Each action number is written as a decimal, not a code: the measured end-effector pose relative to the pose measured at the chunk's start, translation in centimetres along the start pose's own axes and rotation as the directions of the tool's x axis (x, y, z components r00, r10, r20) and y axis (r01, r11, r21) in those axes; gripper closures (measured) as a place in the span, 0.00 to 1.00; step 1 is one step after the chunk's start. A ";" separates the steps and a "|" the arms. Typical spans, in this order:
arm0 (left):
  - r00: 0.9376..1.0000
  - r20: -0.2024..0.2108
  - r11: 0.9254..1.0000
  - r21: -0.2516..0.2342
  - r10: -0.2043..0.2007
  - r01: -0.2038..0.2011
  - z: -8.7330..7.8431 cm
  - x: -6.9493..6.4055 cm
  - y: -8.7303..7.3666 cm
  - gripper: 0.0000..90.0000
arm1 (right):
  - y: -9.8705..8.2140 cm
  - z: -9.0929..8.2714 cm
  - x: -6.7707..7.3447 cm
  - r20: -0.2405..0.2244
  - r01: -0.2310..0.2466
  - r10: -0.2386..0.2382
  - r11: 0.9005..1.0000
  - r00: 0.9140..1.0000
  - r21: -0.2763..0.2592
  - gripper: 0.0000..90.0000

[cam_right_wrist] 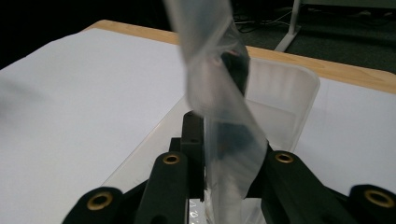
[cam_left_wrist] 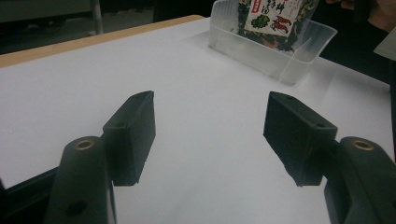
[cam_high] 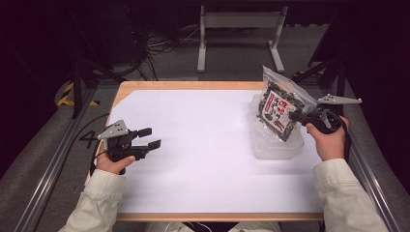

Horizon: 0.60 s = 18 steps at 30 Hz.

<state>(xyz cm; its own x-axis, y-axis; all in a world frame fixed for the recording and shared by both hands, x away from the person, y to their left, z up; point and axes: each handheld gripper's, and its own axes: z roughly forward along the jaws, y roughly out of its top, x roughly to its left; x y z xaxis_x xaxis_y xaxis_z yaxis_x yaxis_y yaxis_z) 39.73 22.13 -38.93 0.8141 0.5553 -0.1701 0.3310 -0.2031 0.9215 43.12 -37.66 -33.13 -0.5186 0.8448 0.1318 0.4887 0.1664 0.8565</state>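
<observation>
A clear plastic bag (cam_high: 279, 104) with a dark printed snack pack inside hangs tilted over a clear plastic tub (cam_high: 277, 143) at the table's right. My right gripper (cam_high: 296, 116) is shut on the bag's right edge. In the right gripper view the bag (cam_right_wrist: 224, 112) rises twisted between the closed jaws, with the tub (cam_right_wrist: 289, 98) behind it. My left gripper (cam_high: 149, 138) hovers open over the white sheet at the left, holding nothing. In the left gripper view the gripper (cam_left_wrist: 210, 133) faces bare sheet, and the bag (cam_left_wrist: 275, 18) stands in the tub (cam_left_wrist: 280, 60) far off.
A white sheet (cam_high: 203, 150) covers most of the wooden table (cam_high: 193, 85). A grey metal stand (cam_high: 239, 29) and cables lie on the floor beyond the far edge. Metal rails run along both sides of the table.
</observation>
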 end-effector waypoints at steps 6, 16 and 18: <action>1.000 -0.002 1.000 0.005 0.008 -0.008 0.1 0.0 0.0 0.39 | -1.0 -0.1 -1.0 -0.027 -0.046 0.045 0.998 0.999 -0.036 0.86; 1.000 0.005 1.000 0.005 -0.006 0.006 0.2 0.0 0.0 0.39 | -1.1 -0.1 -1.0 -0.027 -0.040 0.039 0.998 0.999 -0.045 0.85; 1.000 -0.001 1.000 0.005 -0.003 0.003 0.1 0.1 0.0 0.39 | -1.1 -0.1 -1.2 -0.028 -0.052 0.050 0.998 0.998 -0.047 0.85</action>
<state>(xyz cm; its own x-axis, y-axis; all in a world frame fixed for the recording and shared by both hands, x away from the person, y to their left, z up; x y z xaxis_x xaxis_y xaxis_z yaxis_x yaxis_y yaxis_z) 39.87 22.12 -39.02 0.8128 0.5563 -0.1727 0.3361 -0.2058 0.9191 43.14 -38.87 -34.19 -0.5132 0.8373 0.1889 0.4816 0.0987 0.8708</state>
